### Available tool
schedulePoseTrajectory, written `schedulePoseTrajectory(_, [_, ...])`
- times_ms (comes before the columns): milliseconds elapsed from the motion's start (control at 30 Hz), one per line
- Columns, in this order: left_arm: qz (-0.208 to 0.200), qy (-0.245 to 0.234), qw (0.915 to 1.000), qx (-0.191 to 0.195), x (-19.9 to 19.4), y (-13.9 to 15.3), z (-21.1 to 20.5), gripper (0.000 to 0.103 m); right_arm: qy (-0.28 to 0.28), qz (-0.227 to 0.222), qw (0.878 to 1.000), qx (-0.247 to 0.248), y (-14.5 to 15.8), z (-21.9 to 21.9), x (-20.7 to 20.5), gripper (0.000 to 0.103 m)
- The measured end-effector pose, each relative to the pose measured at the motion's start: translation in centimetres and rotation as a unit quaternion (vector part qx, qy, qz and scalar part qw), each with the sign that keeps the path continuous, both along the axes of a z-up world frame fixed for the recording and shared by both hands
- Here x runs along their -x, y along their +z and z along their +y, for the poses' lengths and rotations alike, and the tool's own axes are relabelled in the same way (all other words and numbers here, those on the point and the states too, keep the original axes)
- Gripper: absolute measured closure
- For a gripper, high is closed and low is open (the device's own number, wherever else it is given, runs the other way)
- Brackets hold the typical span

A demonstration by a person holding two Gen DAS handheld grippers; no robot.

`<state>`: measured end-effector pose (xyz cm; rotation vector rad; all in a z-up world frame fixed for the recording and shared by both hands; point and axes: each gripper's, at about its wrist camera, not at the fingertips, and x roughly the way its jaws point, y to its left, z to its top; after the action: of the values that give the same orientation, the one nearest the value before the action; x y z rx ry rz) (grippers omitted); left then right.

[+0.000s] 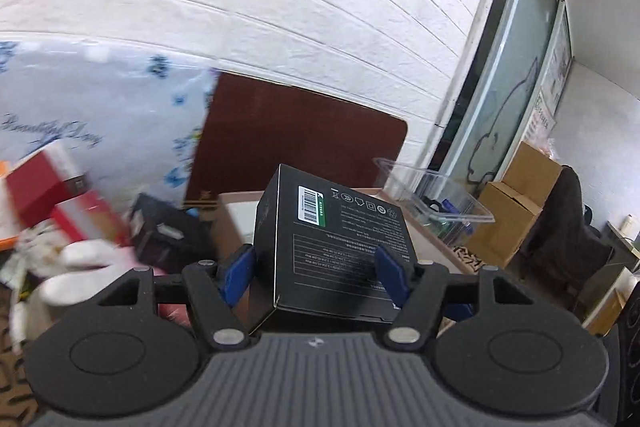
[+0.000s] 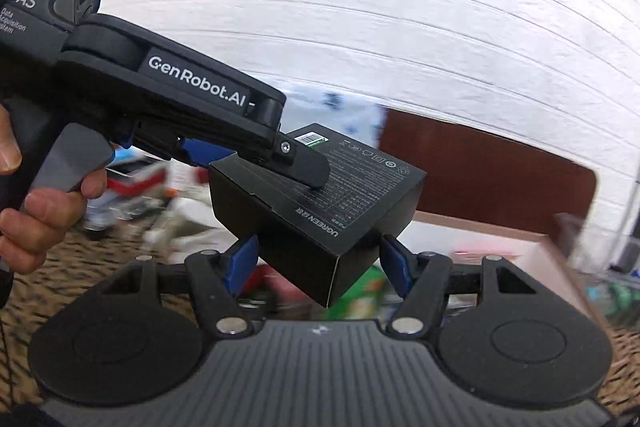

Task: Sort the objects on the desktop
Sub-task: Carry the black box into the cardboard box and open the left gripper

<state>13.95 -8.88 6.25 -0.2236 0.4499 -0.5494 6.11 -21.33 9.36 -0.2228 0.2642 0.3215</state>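
A black carton (image 1: 340, 243) with a barcode and white print is held in the air. My left gripper (image 1: 316, 275) is shut on the black carton, its blue pads on both sides. In the right wrist view the same carton (image 2: 344, 211) sits between my right gripper's (image 2: 318, 261) blue pads, which touch its lower corners; the left gripper's (image 2: 256, 159) finger lies across the carton's top from the left. A hand (image 2: 36, 211) squeezes the left gripper's trigger.
A clear plastic bin (image 1: 436, 195) stands at the right on a pink-rimmed box (image 1: 440, 247). Red boxes (image 1: 48, 183), a black box (image 1: 160, 231) and a white object (image 1: 80, 267) lie at the left. A brown board (image 1: 296, 135) leans on the white wall. Cardboard boxes (image 1: 516, 199) stand at the far right.
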Motion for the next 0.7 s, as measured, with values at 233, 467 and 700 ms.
schedulePoseTrajectory(233, [0.022,-0.001,0.9997,0.012,-6.3,-2.0,-4.7,0.036,-0.011,0.036,0.998,0.04,-0.4,-5.1,-7.1,0.038])
schedulePoseTrajectory(467, [0.072,0.033,0.9966,-0.021,-9.9,-4.5,-5.7,0.015,-0.059,0.095,0.99,0.087,-2.0,-5.9,-12.8,0.034])
schedulePoseTrajectory(700, [0.056,0.031,0.9972,-0.039,-9.5,-4.6,-5.3,0.011,-0.102,0.138,0.983,0.057,-3.0,-6.5,-14.8,0.034])
